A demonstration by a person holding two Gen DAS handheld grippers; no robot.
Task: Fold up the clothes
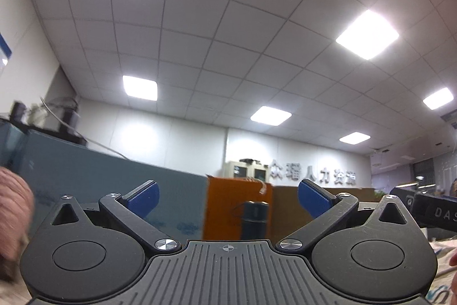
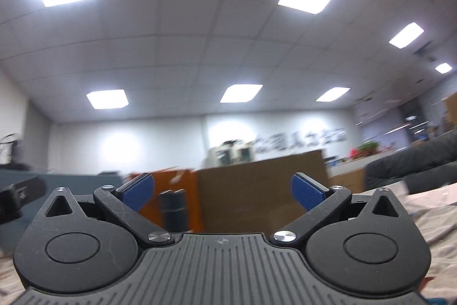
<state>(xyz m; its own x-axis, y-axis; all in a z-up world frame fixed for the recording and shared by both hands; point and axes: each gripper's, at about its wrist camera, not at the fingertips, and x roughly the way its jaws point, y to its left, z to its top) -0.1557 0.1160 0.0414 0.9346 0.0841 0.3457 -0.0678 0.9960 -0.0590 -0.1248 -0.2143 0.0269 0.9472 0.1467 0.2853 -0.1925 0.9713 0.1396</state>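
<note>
Both cameras tilt up at the ceiling and far wall. My left gripper (image 1: pixel 228 197) is open and empty, its blue pads wide apart. My right gripper (image 2: pixel 222 190) is open and empty too. A pink knitted garment (image 1: pixel 14 207) shows at the left edge of the left wrist view, beside the gripper body. Pale patterned cloth (image 2: pixel 437 219) lies low on the right of the right wrist view, and a strip of it shows in the left wrist view (image 1: pixel 442 247). Most of the clothes are hidden below the grippers.
A dark bottle (image 1: pixel 254 219) stands ahead, also in the right wrist view (image 2: pixel 174 209). Behind it are an orange box (image 1: pixel 237 199), a brown cardboard box (image 2: pixel 262 190) and a blue-grey partition (image 1: pixel 114 182). The other gripper's body (image 1: pixel 428 210) is at right. A dark sofa (image 2: pixel 414 165) is far right.
</note>
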